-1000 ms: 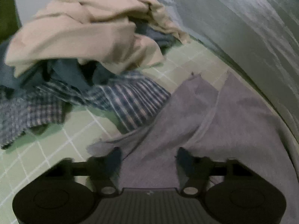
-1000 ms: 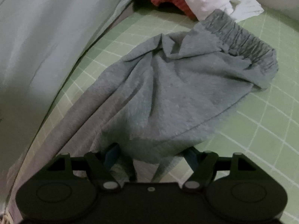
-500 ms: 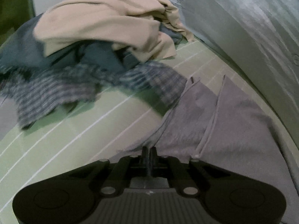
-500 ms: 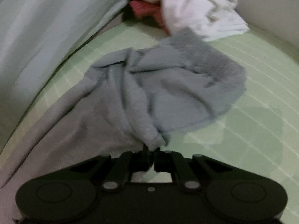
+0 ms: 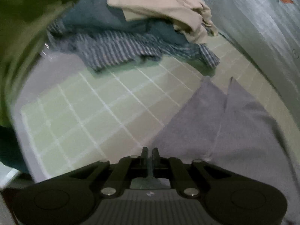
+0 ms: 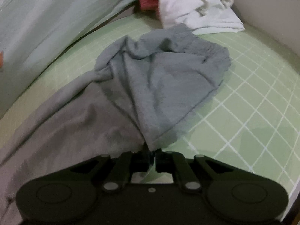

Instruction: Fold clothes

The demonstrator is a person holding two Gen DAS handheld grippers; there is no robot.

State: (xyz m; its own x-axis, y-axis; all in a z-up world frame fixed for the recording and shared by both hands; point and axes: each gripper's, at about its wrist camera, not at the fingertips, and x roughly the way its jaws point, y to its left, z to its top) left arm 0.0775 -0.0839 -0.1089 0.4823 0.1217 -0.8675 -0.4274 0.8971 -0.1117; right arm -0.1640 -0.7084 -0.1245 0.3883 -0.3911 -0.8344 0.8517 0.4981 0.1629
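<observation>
You are pinching the grey sweatpants (image 6: 150, 86) with both tools. The right hand-held gripper (image 6: 151, 152) is closed on a bunched edge of the cloth, which is rising from the jaws in a tented cone toward the elastic waistband end (image 6: 215, 56). That end is lying ahead of you and a little right, near the white pile (image 6: 196, 9) and the red item (image 6: 148, 1).

The left hand-held gripper (image 5: 150, 152) is also showing its jaws nearly together. It is probably gripping a thin edge of the same pants, but the view is blurred and the cloth in the jaws is hard to make out. From there the two leg panels (image 5: 234, 123) are running forward and to the right over the green grid mat (image 5: 93, 116).

So the long axis of the pants is lying across your body: leg side by the left tool, waistband side by the right tool, and each hand is holding its own end. The mixed heap of plaid, blue and beige clothes (image 5: 140, 30) is sitting well beyond the left tool, apart from the pants.
</observation>
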